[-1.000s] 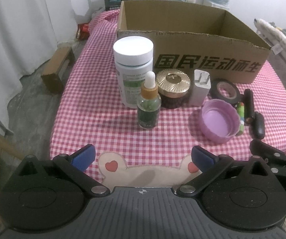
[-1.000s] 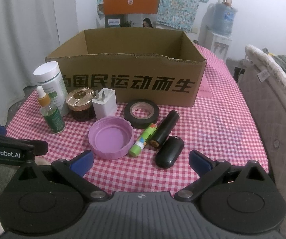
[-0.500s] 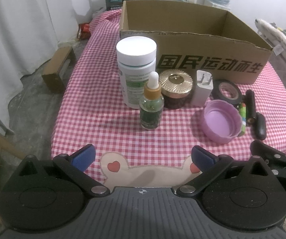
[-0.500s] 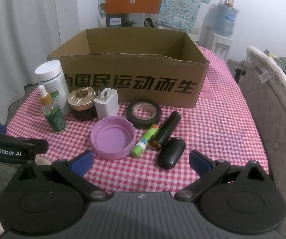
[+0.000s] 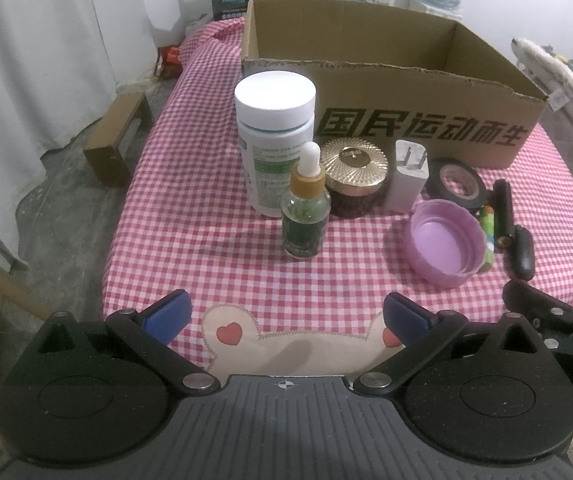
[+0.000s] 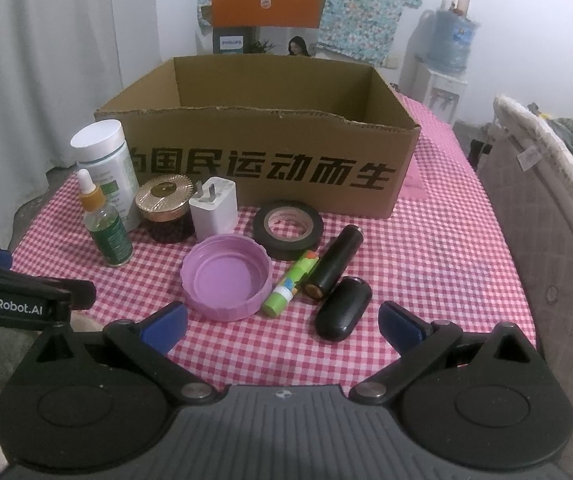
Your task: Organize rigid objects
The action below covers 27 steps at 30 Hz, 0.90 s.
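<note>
Left gripper point(image 5: 284, 316): jaws apart, empty, nearer the dropper bottle point(image 5: 305, 216) at 12 o'clock than a second ago. Right gripper point(image 6: 282, 322): jaws apart, empty, barely shifted. Lid point(image 6: 227, 277), tape point(image 6: 288, 229) and box point(image 6: 270, 160) unmoved on the table point(image 6: 438, 248).

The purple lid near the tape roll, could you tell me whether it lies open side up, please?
Open side up: the purple lid shows its hollow, threaded interior and raised rim.

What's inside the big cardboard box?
Only the bare brown inner walls of the cardboard box show from both views. Nothing pokes above its rim. The front wall hides the floor of the box, so whether anything lies at the bottom cannot be told.
</note>
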Available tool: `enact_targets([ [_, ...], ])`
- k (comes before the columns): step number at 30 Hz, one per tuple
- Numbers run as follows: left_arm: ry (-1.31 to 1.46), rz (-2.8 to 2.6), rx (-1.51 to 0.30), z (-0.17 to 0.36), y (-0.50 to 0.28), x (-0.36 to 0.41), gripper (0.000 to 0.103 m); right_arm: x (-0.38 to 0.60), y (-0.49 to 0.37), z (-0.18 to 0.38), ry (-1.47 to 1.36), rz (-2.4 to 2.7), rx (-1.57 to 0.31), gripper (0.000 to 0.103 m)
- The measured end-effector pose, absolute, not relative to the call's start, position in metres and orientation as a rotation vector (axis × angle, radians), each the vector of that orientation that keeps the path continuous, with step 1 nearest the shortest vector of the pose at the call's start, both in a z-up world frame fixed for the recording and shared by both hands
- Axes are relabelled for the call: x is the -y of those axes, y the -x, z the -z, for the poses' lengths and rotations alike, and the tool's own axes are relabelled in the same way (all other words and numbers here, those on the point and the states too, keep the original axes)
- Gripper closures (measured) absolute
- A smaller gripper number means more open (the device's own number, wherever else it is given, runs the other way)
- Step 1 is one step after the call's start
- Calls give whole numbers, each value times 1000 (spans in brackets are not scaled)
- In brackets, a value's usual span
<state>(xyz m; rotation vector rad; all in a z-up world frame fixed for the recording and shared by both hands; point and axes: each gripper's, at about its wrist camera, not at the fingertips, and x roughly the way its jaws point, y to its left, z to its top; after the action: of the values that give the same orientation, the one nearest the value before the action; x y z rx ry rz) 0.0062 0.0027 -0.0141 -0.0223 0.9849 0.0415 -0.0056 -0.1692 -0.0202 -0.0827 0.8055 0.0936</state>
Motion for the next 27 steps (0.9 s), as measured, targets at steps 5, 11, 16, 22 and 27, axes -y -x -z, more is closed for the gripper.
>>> enact_targets([
  [5,19,-41,-988,15,-7,-2,0,170,5,20,83,-86,-803,0],
  [11,13,-32,-987,16,-9,0,0,172,5,19,78,-86,-781,0],
  [16,-4,19,-962,14,-9,7,0,175,8,16,78,-84,-752,0],
  [22,-73,126,-848,6,-5,23,0,188,10,14,81,-62,-731,0],
  [27,-122,250,-789,6,-6,35,1,210,6,7,-10,-107,-690,0],
])
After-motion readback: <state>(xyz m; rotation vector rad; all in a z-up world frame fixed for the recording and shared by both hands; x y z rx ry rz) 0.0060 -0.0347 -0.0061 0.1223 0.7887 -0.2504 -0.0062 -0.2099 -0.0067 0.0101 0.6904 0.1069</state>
